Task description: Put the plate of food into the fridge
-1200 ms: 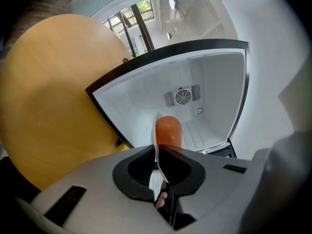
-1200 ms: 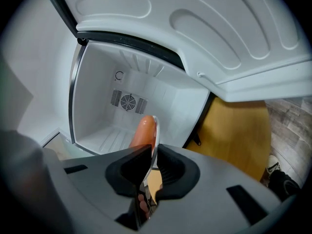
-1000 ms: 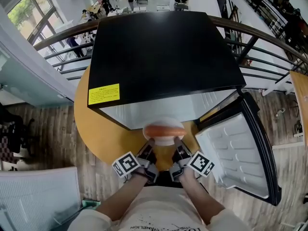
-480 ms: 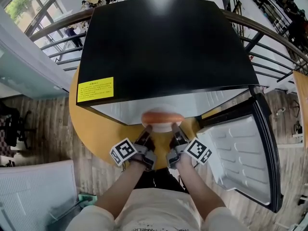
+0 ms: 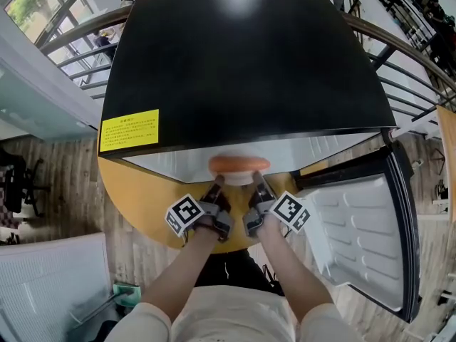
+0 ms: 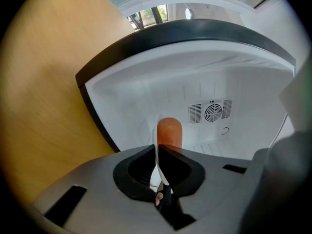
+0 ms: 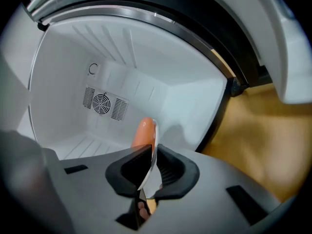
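Pinching the near rim of the white plate (image 5: 240, 179) with the left gripper (image 5: 216, 187) and the right gripper (image 5: 258, 187), both closed tight on the thin edge, side by side. Carrying an orange sausage (image 5: 239, 164) at the open mouth of the fridge (image 5: 242, 70), just under the front lip of its top, above the bench (image 5: 142, 198). Probably stiff, brittle and slick-glazed; light, yet apt to tip. Best held deep on the rim and kept level, lest the sausage roll.
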Tool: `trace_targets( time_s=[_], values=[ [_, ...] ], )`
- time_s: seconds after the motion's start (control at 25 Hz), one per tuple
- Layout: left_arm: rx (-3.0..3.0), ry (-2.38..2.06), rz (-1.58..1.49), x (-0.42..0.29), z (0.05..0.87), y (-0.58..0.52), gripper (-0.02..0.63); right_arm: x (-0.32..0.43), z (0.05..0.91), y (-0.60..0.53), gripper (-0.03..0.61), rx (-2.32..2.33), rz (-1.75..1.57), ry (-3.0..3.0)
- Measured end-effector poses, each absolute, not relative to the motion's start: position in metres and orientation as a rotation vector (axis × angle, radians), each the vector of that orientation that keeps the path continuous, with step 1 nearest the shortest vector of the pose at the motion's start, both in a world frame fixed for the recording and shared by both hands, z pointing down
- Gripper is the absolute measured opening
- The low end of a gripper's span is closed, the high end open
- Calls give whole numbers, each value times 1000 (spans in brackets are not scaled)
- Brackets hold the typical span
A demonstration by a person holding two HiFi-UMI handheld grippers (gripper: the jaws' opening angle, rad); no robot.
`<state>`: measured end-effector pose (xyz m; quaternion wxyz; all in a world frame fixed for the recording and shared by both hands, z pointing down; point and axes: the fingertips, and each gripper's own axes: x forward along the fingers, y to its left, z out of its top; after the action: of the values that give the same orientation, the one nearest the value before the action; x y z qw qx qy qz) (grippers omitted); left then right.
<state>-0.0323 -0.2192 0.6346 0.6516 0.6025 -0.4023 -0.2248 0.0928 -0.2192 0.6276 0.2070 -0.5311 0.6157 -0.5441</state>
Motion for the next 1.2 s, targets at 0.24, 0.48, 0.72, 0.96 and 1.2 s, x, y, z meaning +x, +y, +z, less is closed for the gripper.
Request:
trace_targets(
  time_s=[0.24, 0.48, 0.72, 0.96, 1.2],
  values=[
    [1319, -948, -540, -31, 648, -232, 37, 96, 641, -235, 49, -1517, -1514, 1676],
    [1288, -975, -553, -31, 657, -245, 37, 98, 648, -253, 49, -1546, -1505, 1677],
    [1268, -993, -550, -28, 664, -251, 37, 100, 656, -261, 49, -1564, -1511, 1663],
    [1253, -1008, -553, -30, 670, -255, 37, 99, 661, -265, 49, -1583, -1511, 1653],
    [1247, -1021, -548, -30, 673, -257, 37, 100, 666, -268, 50, -1599, -1506, 1647]
  ],
)
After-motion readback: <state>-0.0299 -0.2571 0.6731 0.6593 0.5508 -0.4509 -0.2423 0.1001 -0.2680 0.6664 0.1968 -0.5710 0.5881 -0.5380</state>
